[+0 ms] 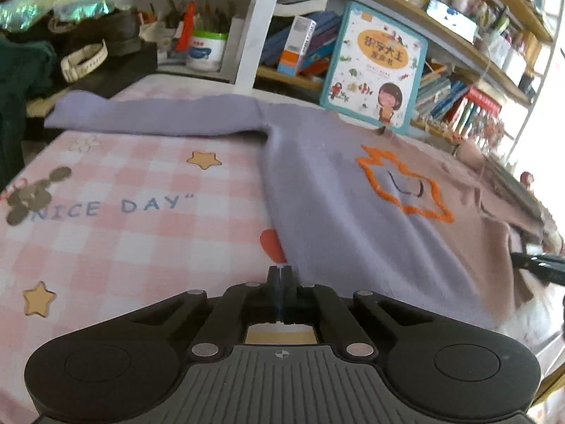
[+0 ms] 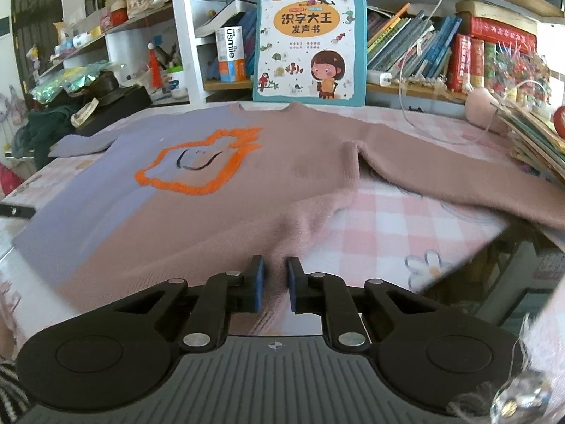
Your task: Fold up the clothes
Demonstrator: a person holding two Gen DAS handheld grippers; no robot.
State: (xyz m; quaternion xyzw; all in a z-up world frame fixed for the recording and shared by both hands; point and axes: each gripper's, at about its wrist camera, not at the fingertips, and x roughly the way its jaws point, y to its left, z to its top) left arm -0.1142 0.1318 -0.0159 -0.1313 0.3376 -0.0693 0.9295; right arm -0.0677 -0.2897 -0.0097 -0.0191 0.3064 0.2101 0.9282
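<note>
A two-tone sweater (image 1: 353,212) lies flat and face up on the pink checked cloth, lilac on one half and dusty pink on the other, with an orange outline on the chest. Both sleeves are spread out sideways. My left gripper (image 1: 279,272) is shut and empty, at the lilac hem corner. The right wrist view shows the sweater (image 2: 226,205) too. My right gripper (image 2: 274,275) is open a little, its blue pads just over the pink hem. The right gripper's black finger shows at the left wrist view's right edge (image 1: 540,265).
A children's book (image 2: 310,42) leans upright behind the collar. Shelves of books stand behind (image 2: 441,53). Stacked books (image 2: 536,141) lie beside the pink sleeve. Dark clothes and clutter (image 1: 53,53) sit beyond the lilac sleeve. The table edge (image 2: 494,240) drops off near the pink sleeve.
</note>
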